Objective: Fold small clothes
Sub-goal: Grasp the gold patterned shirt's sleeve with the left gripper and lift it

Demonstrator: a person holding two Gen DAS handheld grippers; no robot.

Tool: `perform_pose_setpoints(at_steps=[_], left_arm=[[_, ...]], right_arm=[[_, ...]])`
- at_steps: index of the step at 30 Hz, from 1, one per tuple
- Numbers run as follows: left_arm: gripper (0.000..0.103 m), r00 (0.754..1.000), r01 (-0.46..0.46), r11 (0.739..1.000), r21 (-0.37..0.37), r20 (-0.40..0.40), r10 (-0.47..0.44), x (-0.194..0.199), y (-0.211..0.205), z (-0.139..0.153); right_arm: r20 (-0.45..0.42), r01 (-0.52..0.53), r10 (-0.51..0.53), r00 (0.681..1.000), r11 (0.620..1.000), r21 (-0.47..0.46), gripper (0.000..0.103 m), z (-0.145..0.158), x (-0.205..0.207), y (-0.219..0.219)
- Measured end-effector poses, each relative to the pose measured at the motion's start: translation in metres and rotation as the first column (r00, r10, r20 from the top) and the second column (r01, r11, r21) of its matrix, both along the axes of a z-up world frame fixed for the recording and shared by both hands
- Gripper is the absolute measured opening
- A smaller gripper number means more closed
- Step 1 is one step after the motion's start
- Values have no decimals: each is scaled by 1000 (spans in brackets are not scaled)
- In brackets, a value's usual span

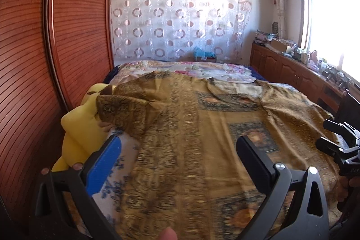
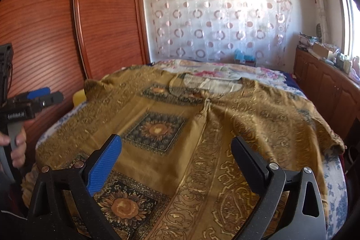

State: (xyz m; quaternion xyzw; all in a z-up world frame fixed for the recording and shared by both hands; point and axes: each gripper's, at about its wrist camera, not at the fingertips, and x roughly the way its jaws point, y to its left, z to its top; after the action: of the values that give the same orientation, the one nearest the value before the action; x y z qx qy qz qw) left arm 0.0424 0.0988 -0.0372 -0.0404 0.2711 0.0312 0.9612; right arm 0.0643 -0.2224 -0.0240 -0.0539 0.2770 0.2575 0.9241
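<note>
A golden-brown patterned garment (image 2: 202, 127) lies spread flat on the bed, neckline toward the far wall, sleeves out to either side. In the left wrist view the same garment (image 1: 191, 116) fills the bed, its left sleeve rumpled over a yellow plush. My left gripper (image 1: 177, 147) hovers open above the garment's near left part, nothing between its fingers. My right gripper (image 2: 176, 145) is also open above the near hem, holding nothing. Each gripper appears at the edge of the other's view: the right gripper (image 1: 337, 138) and the left gripper (image 2: 42, 97).
A yellow plush toy (image 1: 81, 125) lies at the bed's left edge by the wooden wardrobe (image 1: 56, 37). A floral bedsheet (image 2: 225, 71) shows beyond the garment. Low wooden cabinets (image 1: 292, 69) with clutter line the right wall under the window.
</note>
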Motion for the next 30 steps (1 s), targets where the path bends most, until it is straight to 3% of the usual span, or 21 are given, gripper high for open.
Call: perform_pose_setpoints(at_steps=[9, 16, 22, 30], left_arm=[[103, 996, -52, 999, 11, -66, 52, 38, 57, -11], [103, 987, -74, 997, 27, -142, 77, 79, 95, -25], [102, 980, -92, 995, -25, -180, 86, 120, 130, -29], [96, 967, -134, 972, -195, -241, 85, 168, 173, -39]], right_arm=[[-44, -59, 56, 997, 996, -63, 99, -15, 15, 18], [-30, -80, 77, 997, 990, -114, 99, -19, 24, 30], [-50, -73, 68, 996, 990, -117, 99, -28, 32, 28], [-33, -57, 53, 998, 991, -117, 99, -30, 29, 28]])
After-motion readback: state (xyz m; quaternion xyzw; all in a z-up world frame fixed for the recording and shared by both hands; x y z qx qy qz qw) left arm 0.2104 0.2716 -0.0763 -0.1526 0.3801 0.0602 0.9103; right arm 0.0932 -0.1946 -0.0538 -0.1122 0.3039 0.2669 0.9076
